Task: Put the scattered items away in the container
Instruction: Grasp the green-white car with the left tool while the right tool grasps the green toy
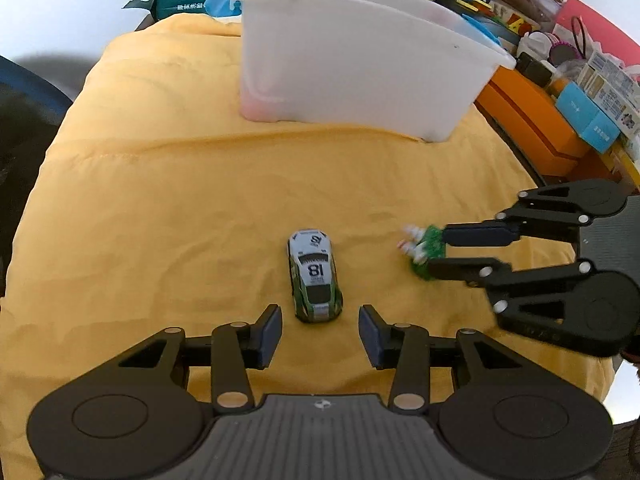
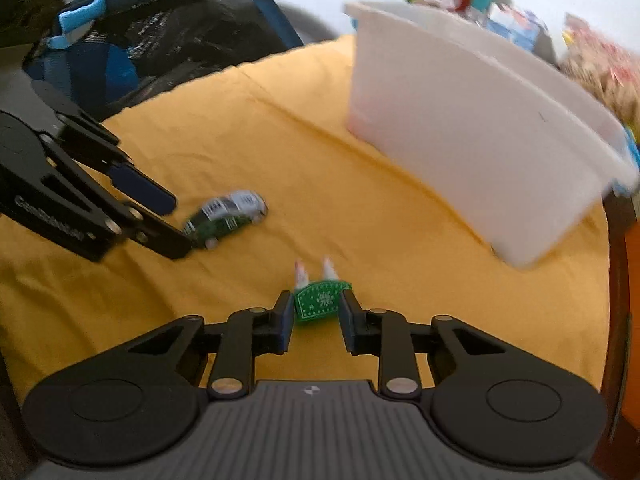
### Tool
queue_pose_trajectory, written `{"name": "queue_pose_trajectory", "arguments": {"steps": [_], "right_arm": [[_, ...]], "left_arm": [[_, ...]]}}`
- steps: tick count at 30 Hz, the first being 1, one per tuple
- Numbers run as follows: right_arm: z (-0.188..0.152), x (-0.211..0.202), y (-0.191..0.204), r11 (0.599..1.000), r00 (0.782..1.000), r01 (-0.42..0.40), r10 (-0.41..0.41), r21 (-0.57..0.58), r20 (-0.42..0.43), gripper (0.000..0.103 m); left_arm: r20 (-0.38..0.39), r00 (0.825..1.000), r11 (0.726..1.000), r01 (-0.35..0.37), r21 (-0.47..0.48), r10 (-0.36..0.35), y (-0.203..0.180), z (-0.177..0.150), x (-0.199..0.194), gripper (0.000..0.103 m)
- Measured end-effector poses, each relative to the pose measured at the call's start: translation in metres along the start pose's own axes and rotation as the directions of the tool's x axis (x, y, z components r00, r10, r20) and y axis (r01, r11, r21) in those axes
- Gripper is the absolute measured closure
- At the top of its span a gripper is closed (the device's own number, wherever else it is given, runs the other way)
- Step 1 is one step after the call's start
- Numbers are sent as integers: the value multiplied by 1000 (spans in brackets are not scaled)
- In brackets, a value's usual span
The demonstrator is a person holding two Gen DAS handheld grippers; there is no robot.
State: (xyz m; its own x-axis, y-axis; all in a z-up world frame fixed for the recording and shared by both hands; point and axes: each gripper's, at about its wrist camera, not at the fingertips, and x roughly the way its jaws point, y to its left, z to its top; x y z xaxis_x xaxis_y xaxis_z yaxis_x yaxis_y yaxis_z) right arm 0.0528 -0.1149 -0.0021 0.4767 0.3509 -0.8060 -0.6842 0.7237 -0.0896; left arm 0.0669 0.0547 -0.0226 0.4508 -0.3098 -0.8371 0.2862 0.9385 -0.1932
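A green and white toy car point(image 1: 315, 275) marked 81 lies on the yellow cloth point(image 1: 160, 200). My left gripper point(image 1: 320, 326) is open, its pads either side of the car's near end, not touching. My right gripper point(image 2: 316, 308) is shut on a small green figure point(image 2: 320, 299) with white ears. The figure point(image 1: 424, 248) and the right gripper point(image 1: 434, 250) also show at the right of the left wrist view. The car point(image 2: 226, 218) and the left gripper point(image 2: 180, 224) show in the right wrist view. A white plastic bin point(image 1: 360, 64) stands at the back of the cloth; it is also in the right wrist view point(image 2: 472, 128).
Cluttered boxes and packets point(image 1: 592, 92) and an orange box point(image 1: 532, 120) lie behind and right of the bin. A dark blue bag point(image 2: 140, 40) sits off the cloth's left edge. The cloth's edges drop off near the right side.
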Motion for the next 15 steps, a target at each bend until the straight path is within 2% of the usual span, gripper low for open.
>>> {"name": "queue_pose_trajectory", "arguments": {"steps": [3,7,9,10,12,15], "right_arm": [[-11,-2,-6,999,999,21,-19,31,-43,75],[-7,-14,-5,998,999,43,-43,41,-4,73],[-3,-16,-5,996,998,65,-66,53,4,63],[-4,-15,-5,995,997,72,-72,69,0,63],[-6,-11,-10,986,998,69,-68,151,-13,58],[-10,-3,-19,947,1000,21,-15,320,-22,49]], "left_arm": [[9,1000,1000,-12,14,12,0,-3,-3,57],[21,1000,1000,-18,24,18,-1,-3,-9,57],[31,999,999,-21,32,20,-2,-2,-11,57],[36,999,999,-24,37,22,-2,-1,-12,57],[48,998,999,-32,40,30,-3,2,-13,57],[56,998,998,-43,38,41,-5,5,-11,56]]}}
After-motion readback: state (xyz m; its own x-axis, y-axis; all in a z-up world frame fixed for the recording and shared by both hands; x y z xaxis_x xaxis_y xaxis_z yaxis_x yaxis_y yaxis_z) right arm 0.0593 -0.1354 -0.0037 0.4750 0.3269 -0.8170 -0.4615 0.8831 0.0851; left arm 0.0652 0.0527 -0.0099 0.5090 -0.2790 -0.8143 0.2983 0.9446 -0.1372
